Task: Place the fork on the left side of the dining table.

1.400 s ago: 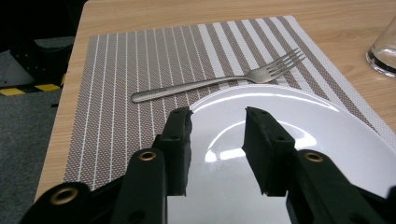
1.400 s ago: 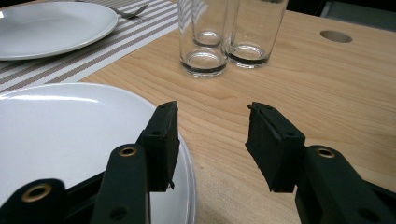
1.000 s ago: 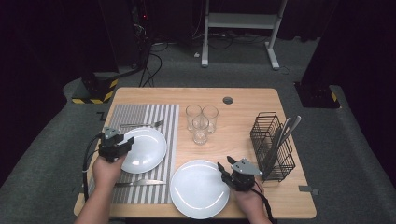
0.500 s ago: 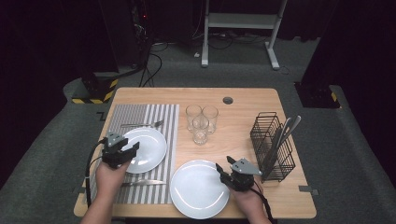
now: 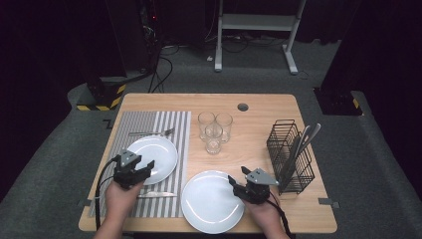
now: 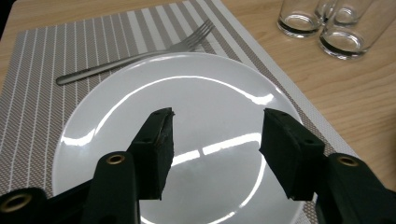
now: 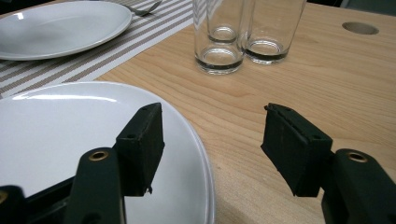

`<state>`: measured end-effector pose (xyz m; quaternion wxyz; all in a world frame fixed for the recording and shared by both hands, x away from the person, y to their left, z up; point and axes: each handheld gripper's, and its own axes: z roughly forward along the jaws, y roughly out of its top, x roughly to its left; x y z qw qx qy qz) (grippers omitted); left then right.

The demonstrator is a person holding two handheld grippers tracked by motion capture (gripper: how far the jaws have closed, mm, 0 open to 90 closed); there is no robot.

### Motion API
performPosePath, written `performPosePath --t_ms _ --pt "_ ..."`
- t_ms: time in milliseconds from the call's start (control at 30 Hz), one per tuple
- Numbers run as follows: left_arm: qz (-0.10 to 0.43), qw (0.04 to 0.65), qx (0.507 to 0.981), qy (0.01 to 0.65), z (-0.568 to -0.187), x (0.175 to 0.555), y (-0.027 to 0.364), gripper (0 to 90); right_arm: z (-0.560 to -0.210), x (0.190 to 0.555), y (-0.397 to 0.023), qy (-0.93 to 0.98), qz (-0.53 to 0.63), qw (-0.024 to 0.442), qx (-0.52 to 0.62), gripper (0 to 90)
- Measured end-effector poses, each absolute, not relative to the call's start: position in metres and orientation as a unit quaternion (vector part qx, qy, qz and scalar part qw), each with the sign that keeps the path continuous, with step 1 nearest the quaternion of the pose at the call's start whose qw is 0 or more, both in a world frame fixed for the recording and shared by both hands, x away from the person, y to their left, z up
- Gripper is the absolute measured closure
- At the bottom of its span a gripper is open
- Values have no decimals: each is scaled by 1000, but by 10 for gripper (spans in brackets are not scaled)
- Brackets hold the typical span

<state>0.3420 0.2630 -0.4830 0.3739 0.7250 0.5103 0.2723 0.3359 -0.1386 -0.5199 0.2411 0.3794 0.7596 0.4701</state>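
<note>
1. Jaws of the left gripper [image 5: 144,168] stand wide and have just been opening, with nothing between them; they hang over the small plate [image 5: 152,152] on the striped placemat [image 5: 149,124], near the desk's left edge.
2. Right gripper [image 5: 235,183] is likewise open and empty, its jaws just widened, at the right rim of the large plate [image 5: 209,201] by the near edge.
3. Best approach, I judge: straddle a rim squarely, closing gently to avoid tipping.
4. Both hands enter low from the near edge, grippers angled forward and down.
</note>
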Motion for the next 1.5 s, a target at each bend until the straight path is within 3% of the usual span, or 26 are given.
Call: performPosePath --t_ms 433,733,1500 --pt "261 392 726 500 -490 323 257 415 -517 339 -141 756 477 226 387 289" --pt "265 385 734 492 -497 318 254 395 -517 344 -139 757 471 223 394 164" --pt "272 408 727 480 -505 305 265 400 -500 360 -122 773 460 217 380 112"
